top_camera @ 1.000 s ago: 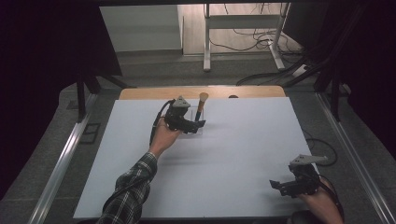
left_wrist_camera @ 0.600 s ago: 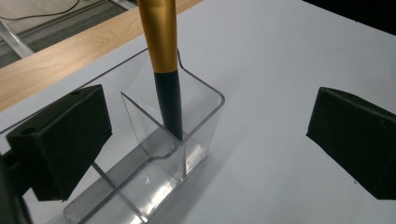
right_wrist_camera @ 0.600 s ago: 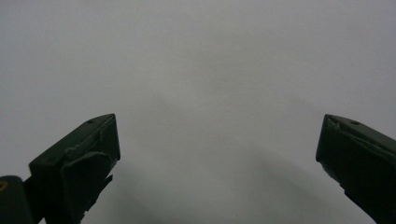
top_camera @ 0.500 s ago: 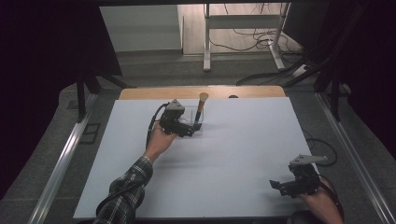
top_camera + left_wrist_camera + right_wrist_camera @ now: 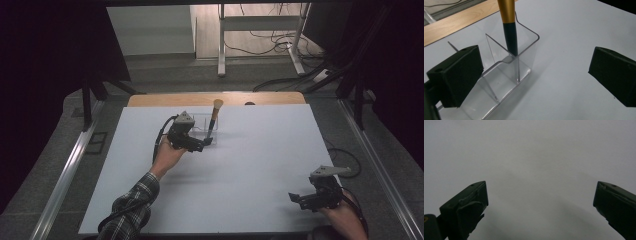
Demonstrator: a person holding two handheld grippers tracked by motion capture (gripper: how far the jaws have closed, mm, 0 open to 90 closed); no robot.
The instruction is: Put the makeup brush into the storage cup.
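Gold/black brush point(image 5: 509, 27), clear holder point(image 5: 506, 75) (plaid sleeve point(image 5: 131, 207)).

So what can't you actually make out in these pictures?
- Brush: its head is cut off by the top edge in the left gripper view.
- Clear organizer: in the high view, partly hidden by the left gripper and too small to count compartments.

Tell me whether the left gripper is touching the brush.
Apart. In the left gripper view the left gripper is open, and the brush stands in the clear holder, beyond both jaws.
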